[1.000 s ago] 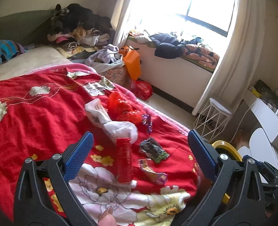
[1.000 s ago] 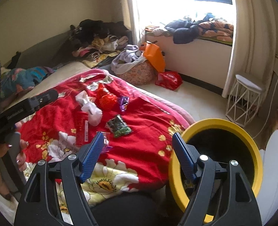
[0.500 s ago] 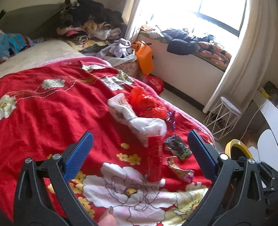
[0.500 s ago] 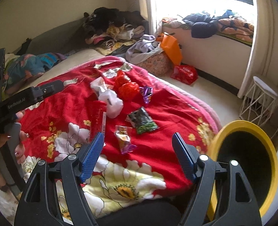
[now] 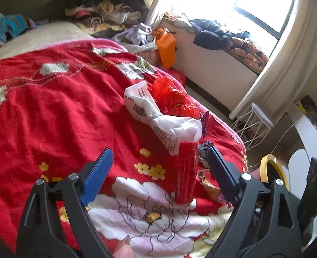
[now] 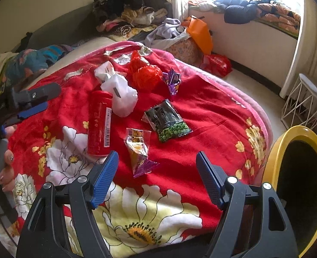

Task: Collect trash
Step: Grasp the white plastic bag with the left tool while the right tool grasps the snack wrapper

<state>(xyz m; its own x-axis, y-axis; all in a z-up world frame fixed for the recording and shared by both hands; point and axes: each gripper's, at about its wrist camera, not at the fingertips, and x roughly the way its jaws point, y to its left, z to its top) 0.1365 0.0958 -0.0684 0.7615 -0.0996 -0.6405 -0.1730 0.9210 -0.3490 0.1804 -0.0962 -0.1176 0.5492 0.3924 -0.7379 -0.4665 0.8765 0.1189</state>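
Trash lies on a red flowered blanket (image 6: 205, 111): a red can (image 6: 99, 122) on its side, a white knotted bag (image 6: 119, 92), a red plastic bag (image 6: 144, 73), a purple wrapper (image 6: 172, 79), a green-pea snack packet (image 6: 168, 121) and a small crumpled wrapper (image 6: 138, 150). My right gripper (image 6: 157, 176) is open and empty, just in front of the small wrapper. My left gripper (image 5: 158, 172) is open and empty, with the red can (image 5: 186, 172) lying between its fingers, toward the right one. The white bag (image 5: 158, 116) lies beyond it.
A yellow-rimmed bin (image 6: 300, 185) stands on the floor to the right of the bed. A white wire stool (image 6: 304, 105), an orange bag (image 6: 199, 34) and a red bag (image 6: 217, 64) are by the window wall. Clothes pile (image 6: 128, 10) at the bed's far end.
Both grippers have moved forward and left over the bed, closer to the trash. The red can now lies between the left gripper's fingers. The bin has slid to the right edge.
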